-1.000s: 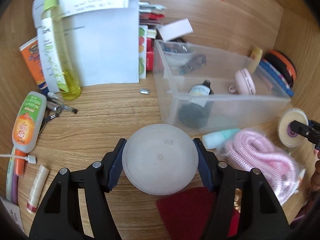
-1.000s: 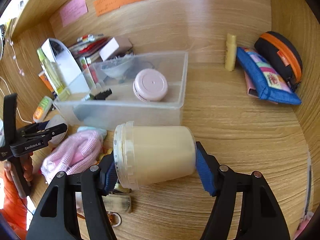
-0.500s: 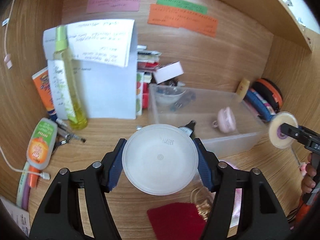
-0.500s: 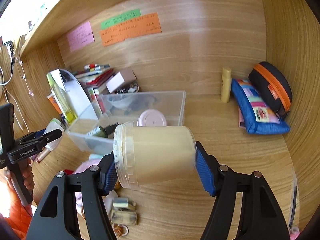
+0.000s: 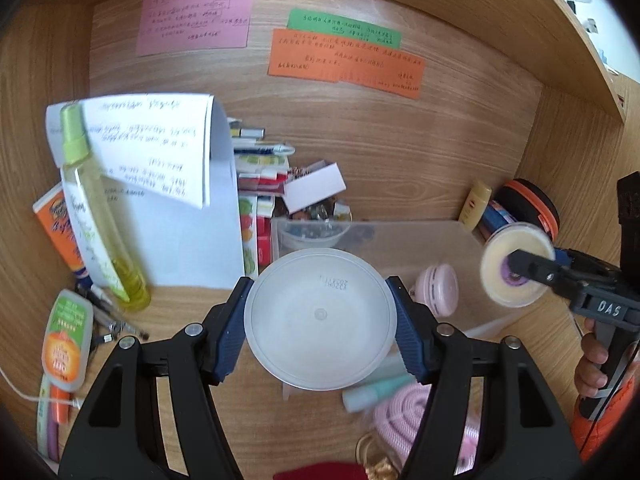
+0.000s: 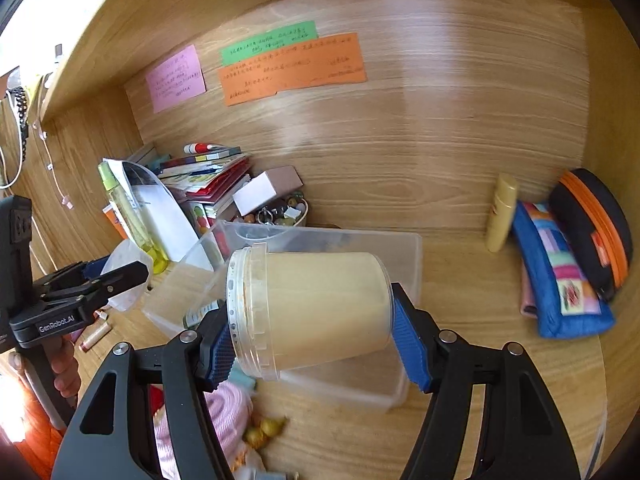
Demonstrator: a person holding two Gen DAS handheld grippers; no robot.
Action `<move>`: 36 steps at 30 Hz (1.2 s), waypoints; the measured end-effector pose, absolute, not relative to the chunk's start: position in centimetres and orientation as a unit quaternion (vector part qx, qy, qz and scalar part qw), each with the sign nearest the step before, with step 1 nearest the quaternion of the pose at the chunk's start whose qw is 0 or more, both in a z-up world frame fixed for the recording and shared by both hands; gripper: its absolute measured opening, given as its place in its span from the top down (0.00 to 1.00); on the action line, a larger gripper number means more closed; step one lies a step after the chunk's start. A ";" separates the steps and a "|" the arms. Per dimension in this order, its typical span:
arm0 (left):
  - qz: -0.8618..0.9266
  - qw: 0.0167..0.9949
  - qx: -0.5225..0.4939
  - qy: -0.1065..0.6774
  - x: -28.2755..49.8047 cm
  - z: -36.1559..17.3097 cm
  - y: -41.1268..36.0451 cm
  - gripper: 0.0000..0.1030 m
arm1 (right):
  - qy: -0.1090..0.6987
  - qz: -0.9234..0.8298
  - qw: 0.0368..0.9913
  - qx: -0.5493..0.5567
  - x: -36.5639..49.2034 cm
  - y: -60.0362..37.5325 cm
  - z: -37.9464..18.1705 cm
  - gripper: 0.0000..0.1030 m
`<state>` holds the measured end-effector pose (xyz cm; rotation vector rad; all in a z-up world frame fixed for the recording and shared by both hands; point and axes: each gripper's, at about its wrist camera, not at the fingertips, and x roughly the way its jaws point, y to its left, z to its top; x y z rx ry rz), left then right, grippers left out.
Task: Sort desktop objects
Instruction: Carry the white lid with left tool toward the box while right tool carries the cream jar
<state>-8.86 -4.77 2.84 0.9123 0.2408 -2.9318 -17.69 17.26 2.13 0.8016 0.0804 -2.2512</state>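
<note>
Left claw (image 5: 320,320) is clamped on the rim of a round translucent plastic lid (image 5: 319,319), held up above the wooden table (image 5: 192,312). Right claw (image 6: 310,328) grips a clear plastic tub of cream-coloured paste (image 6: 312,308) sideways, over the clear plastic storage bin (image 6: 400,248).

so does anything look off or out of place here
The jar in the right hand-held gripper lies sideways with no lid; its lid sits apart in the left hand-held gripper.
</note>
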 end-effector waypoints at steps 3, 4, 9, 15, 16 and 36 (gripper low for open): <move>-0.952 0.033 0.296 0.076 -9.8 3.1 -4.9 0.37 | 0.037 -0.871 0.371 0.320 -18.8 16.2 2.0 0.38; -0.952 0.031 0.296 0.077 -10.2 3.2 -5.0 0.37 | 0.039 -0.870 0.371 0.323 -19.1 15.9 2.0 0.38; -0.947 0.023 0.311 0.079 -12.3 2.6 -4.8 0.37 | 0.051 -0.862 0.375 0.337 -20.1 14.3 0.9 0.38; -0.935 0.015 0.343 0.086 -15.0 0.4 -4.4 0.37 | 0.066 -0.851 0.381 0.354 -20.0 13.0 -0.8 0.38; -0.934 0.015 0.345 0.087 -15.2 0.2 -4.3 0.37 | 0.069 -0.850 0.383 0.354 -19.9 12.8 -0.9 0.38; -0.930 0.054 0.362 0.014 -16.3 -2.5 -1.5 0.37 | 0.122 -0.843 0.363 0.378 -20.4 11.6 -3.2 0.38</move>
